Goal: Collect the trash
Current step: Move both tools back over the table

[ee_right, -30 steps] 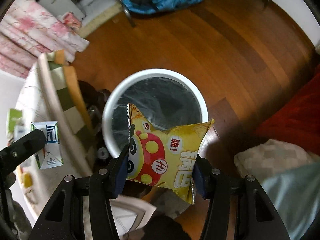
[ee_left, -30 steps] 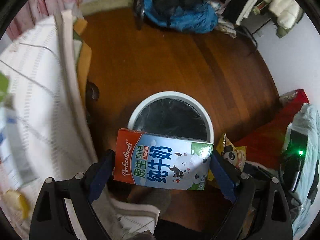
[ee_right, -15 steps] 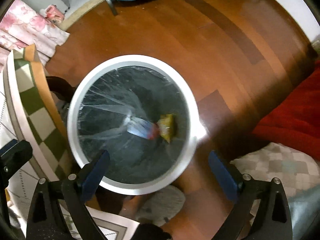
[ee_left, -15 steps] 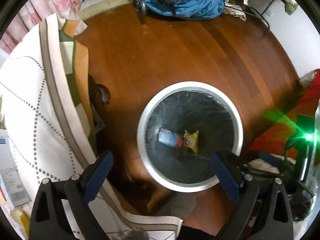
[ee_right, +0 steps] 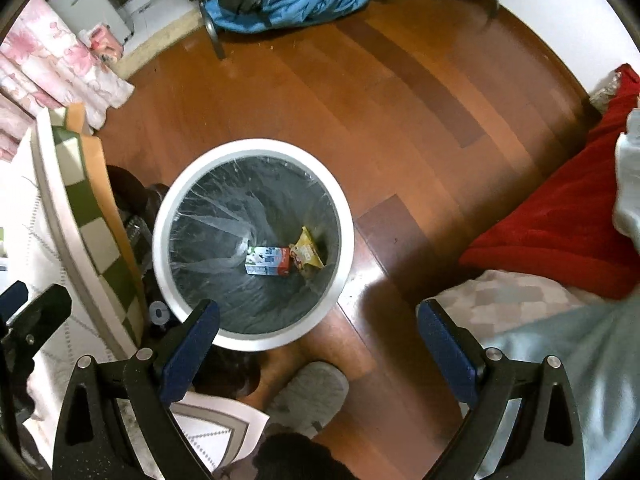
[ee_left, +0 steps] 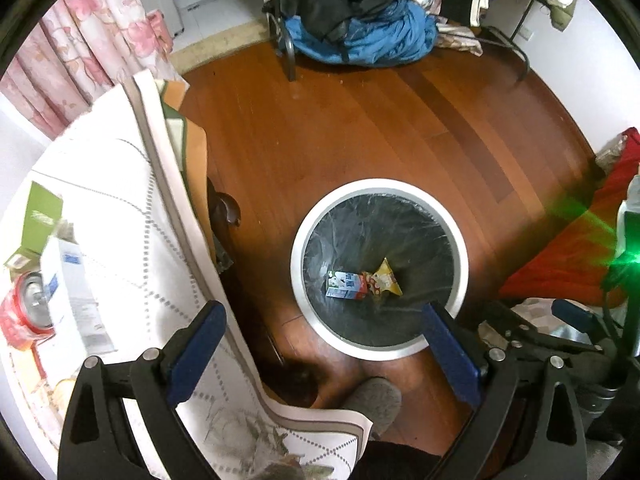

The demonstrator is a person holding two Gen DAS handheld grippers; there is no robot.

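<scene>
A round white trash bin (ee_left: pixel 460 264) (ee_right: pixel 346 236) with a clear liner stands on the wooden floor. At its bottom lie a blue-and-white milk carton (ee_left: pixel 346 285) (ee_right: pixel 267 260) and a yellow snack bag (ee_left: pixel 385 279) (ee_right: pixel 306 254), side by side. High above the bin's near rim, my left gripper (ee_left: pixel 322 334) is open and empty. My right gripper (ee_right: pixel 318 334) is likewise open and empty above the bin's near right edge. A red can (ee_left: pixel 24 312), a white box (ee_left: pixel 74 280) and a green box (ee_left: pixel 42 218) sit on the table at the left.
A table with a white dotted cloth (ee_left: pixel 132 220) borders the bin on the left. A red blanket (ee_right: pixel 552 220) lies at the right, a blue bundle of clothes (ee_left: pixel 360 40) at the far side. A grey slipper (ee_right: pixel 308 394) shows just below the bin.
Both grippers opened and let go: the milk carton and the snack bag dropped into the bin. Both grippers have since risen higher above it.
</scene>
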